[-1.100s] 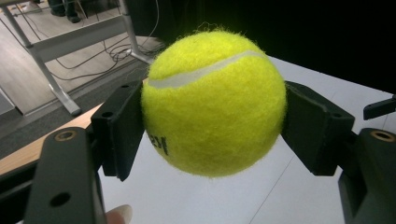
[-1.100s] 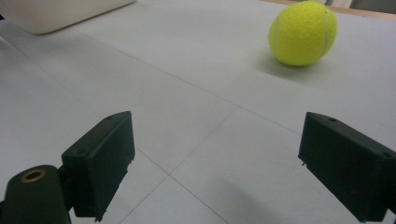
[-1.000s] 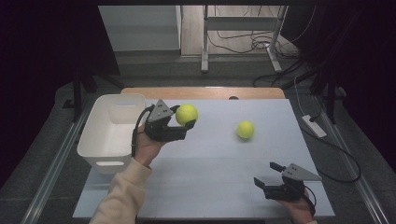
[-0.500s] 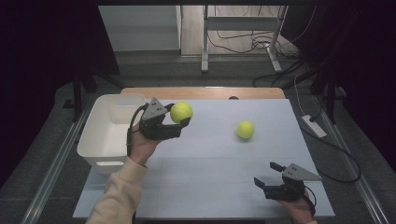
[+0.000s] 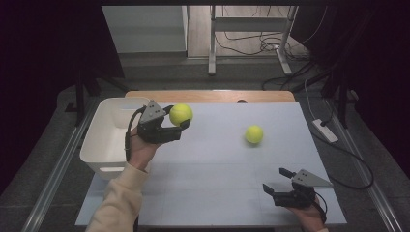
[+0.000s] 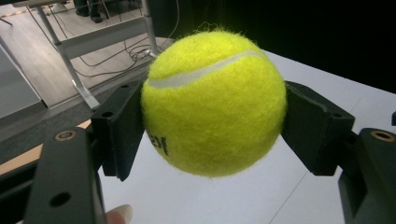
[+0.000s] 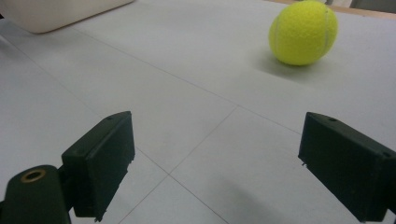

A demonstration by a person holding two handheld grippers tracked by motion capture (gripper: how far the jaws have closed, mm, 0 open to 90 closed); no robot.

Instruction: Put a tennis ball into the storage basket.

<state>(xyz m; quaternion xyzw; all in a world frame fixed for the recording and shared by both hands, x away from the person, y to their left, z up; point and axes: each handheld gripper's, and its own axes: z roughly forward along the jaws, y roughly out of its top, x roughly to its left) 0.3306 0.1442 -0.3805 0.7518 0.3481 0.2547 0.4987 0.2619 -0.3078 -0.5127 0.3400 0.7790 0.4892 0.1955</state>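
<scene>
A yellow tennis ball is clamped between the two black jaws of my left gripper. In the high view that gripper hangs above the table's left part, just right of the white bin, with the held ball at its tip. A second tennis ball lies loose on the pale table, right of centre. My right gripper sits low at the front right with its jaws wide apart and nothing between them. Its own view has that gripper pointing toward the loose ball, well short of it.
The white bin's corner is at the far left of the right gripper view. The pale table has a wooden strip along its back edge. A power strip and cables lie on the floor to the right.
My left gripper has drifted a little to the left with the ball, closer to the bin. The right gripper and the loose ball have stayed put.
</scene>
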